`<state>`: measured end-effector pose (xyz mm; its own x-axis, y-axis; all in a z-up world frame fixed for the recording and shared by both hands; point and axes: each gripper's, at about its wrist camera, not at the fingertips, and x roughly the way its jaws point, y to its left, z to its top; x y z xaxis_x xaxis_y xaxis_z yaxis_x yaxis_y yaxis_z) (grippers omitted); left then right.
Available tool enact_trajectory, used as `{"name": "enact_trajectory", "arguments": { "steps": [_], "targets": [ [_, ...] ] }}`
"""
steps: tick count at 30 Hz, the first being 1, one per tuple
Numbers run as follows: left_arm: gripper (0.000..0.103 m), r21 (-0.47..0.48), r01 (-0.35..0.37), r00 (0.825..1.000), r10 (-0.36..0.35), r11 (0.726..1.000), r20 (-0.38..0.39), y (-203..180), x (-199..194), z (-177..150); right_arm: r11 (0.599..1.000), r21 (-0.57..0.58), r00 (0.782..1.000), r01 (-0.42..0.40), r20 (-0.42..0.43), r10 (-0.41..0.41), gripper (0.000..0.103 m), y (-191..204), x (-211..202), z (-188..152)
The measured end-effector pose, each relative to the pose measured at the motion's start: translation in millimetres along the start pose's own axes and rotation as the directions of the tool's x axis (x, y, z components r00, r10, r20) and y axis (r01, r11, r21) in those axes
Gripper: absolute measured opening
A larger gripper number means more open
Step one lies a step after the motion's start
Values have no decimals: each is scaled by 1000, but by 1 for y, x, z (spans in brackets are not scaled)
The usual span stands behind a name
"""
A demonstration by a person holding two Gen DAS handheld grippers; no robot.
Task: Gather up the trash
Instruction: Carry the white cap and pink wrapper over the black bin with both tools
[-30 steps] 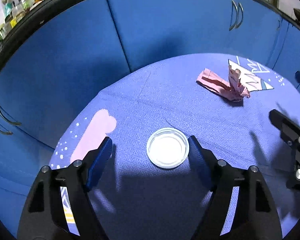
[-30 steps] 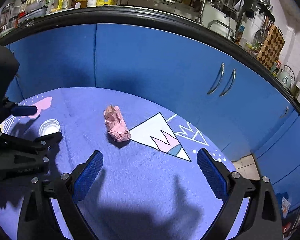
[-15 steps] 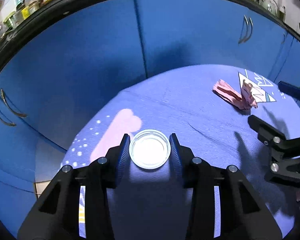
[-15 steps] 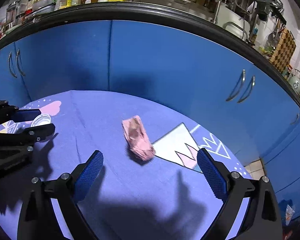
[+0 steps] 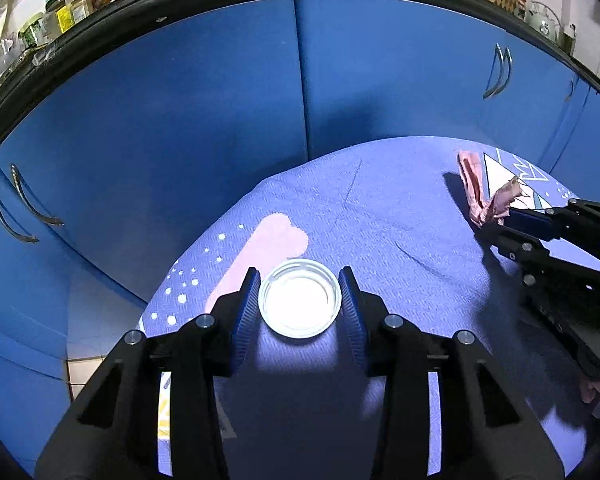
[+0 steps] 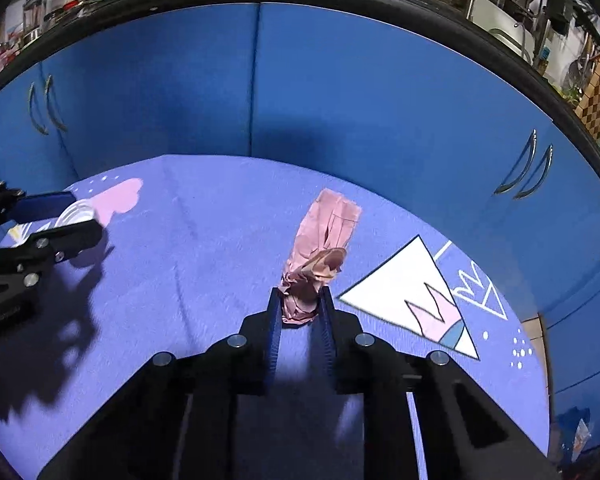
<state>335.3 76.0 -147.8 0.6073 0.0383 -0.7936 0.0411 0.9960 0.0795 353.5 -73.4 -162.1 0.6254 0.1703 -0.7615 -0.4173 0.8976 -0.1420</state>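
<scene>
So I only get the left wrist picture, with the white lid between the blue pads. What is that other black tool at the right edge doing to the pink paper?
Observer: The right gripper has just closed, and its pads pinch the near, crumpled end of the pink paper.
Operator: Is the whole paper scrunched up?
Observer: No. The far end lies flat and folded on the purple cloth.
Operator: What sits beside the paper on its far side from me?
Observer: A white triangle print with a small pink and blue shape inside it, right of the paper.
Operator: And my lid, from over there?
Observer: The left gripper has the white lid squeezed between its pads.
</scene>
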Motion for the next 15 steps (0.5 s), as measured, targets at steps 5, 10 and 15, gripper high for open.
{"name": "enact_trajectory", "arguments": {
  "steps": [5,10,15],
  "targets": [
    [41,14,-13,1000,13,1000,6,-2,-9,-6,1000,2,1000,1,-13,-1,18,-1,-18,-12],
    [41,34,-30,999,29,999,13,-4,-28,-16,1000,6,1000,7,-18,-7,18,-1,-44,-26],
    [41,57,-42,999,40,998,25,-10,-52,-28,1000,-12,1000,27,-14,-27,18,4,-71,-40]
  ]
}}
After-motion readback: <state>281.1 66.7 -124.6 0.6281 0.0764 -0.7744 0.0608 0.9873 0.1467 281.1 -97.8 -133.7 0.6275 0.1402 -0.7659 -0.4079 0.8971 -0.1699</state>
